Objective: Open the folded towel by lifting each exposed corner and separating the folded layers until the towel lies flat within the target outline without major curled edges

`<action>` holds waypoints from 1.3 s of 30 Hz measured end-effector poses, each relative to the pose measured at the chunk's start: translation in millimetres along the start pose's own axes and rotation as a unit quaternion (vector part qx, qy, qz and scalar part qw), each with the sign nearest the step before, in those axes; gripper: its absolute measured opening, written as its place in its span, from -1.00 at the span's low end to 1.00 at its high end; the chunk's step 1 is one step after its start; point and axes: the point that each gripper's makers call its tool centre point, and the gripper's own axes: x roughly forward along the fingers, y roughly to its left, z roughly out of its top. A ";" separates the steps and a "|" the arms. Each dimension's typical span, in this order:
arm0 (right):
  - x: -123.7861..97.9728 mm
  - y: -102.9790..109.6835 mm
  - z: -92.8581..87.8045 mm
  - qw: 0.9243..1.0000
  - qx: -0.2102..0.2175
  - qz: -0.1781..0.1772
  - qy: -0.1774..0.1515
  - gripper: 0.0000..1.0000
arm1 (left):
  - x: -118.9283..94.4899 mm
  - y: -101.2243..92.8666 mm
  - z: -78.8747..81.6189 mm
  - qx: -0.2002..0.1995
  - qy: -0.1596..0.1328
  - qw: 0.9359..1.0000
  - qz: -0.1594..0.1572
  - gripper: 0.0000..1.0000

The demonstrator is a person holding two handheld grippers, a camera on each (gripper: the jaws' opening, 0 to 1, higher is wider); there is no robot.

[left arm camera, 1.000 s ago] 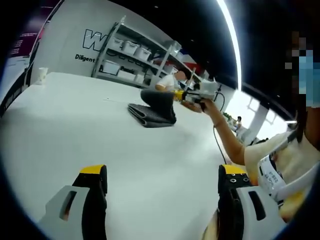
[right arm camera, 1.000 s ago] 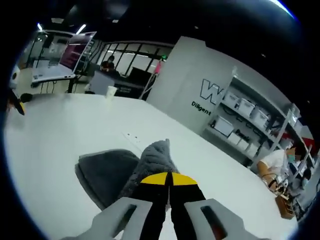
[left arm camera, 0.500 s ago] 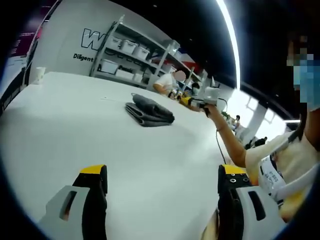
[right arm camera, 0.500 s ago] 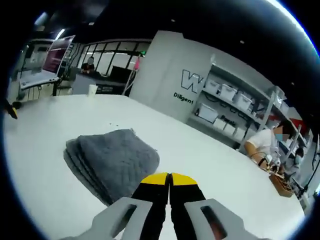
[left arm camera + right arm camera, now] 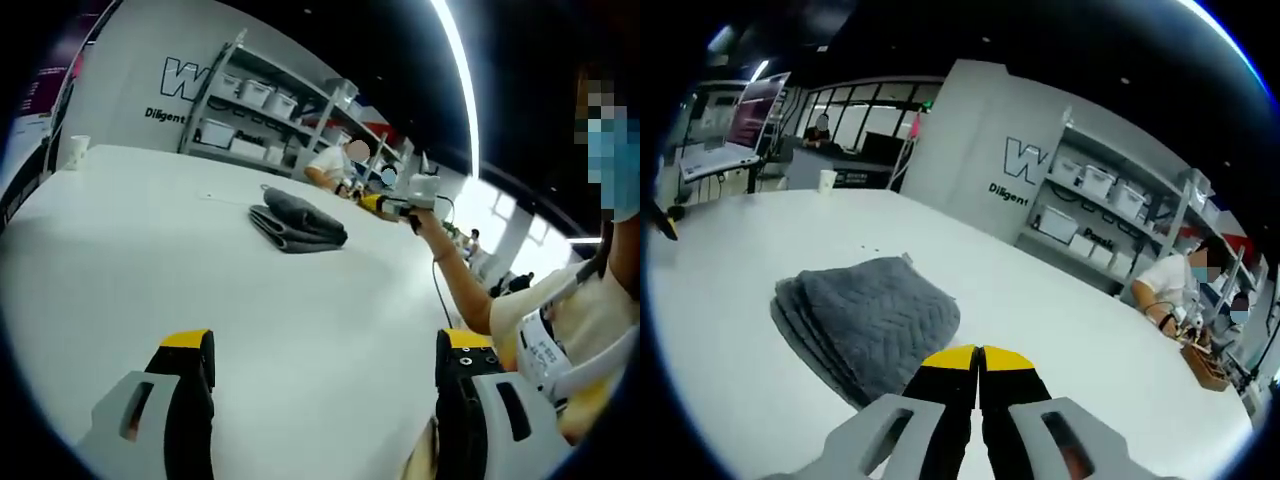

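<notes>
A folded grey quilted towel (image 5: pixel 297 222) lies on the white table (image 5: pixel 150 260), far ahead in the left gripper view. My left gripper (image 5: pixel 325 365) is open, its yellow-tipped jaws wide apart over bare table, well short of the towel. The right gripper (image 5: pixel 385 204) shows there held in a person's hand, just right of the towel. In the right gripper view the towel (image 5: pixel 865 320) sits close, left of centre, its stacked layers showing along the near edge. My right gripper (image 5: pixel 979 357) is shut with nothing in it, beside the towel's right edge.
A white cup (image 5: pixel 79 151) stands at the table's far left edge; the same cup (image 5: pixel 826 180) shows far back in the right gripper view. Shelves with white bins (image 5: pixel 1090 195) line the wall. A seated person (image 5: pixel 1175 290) works at the far side.
A second ago my right gripper held a towel corner raised; it let the corner fall back, and the towel lies folded. The right gripper has drawn slightly away. The left gripper stayed put.
</notes>
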 end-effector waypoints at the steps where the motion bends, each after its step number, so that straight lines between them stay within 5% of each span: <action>1: -2.8 1.7 -0.9 1.000 -0.005 0.003 0.001 -1.00 | -0.1 -0.3 0.1 0.000 -0.001 1.000 0.000 0.78; 4: -12.4 3.7 -3.7 1.000 -0.014 0.005 0.005 -1.00 | -1.5 0.7 0.7 0.001 -0.001 1.000 0.002 0.78; 7: -26.3 9.4 -11.4 0.999 -0.014 0.025 0.021 -0.62 | -1.8 2.5 1.0 -0.001 -0.002 1.000 0.005 0.78; 11: -44.3 14.4 -21.6 0.999 -0.007 0.038 0.033 -0.43 | -0.2 1.5 -0.2 0.000 0.001 1.000 0.002 0.78; 18: -79.3 22.5 -51.0 0.996 0.039 0.050 0.067 0.35 | 3.0 -0.2 -1.6 0.000 0.005 1.000 0.000 0.78; 27: -122.0 34.5 -71.4 0.993 0.088 0.052 0.060 0.77 | 7.5 1.3 -5.9 0.005 0.019 1.000 0.007 0.79; 39: -160.6 61.9 -91.8 0.989 0.109 0.084 0.057 0.99 | 18.8 -2.9 -16.9 0.050 0.061 0.997 0.017 0.80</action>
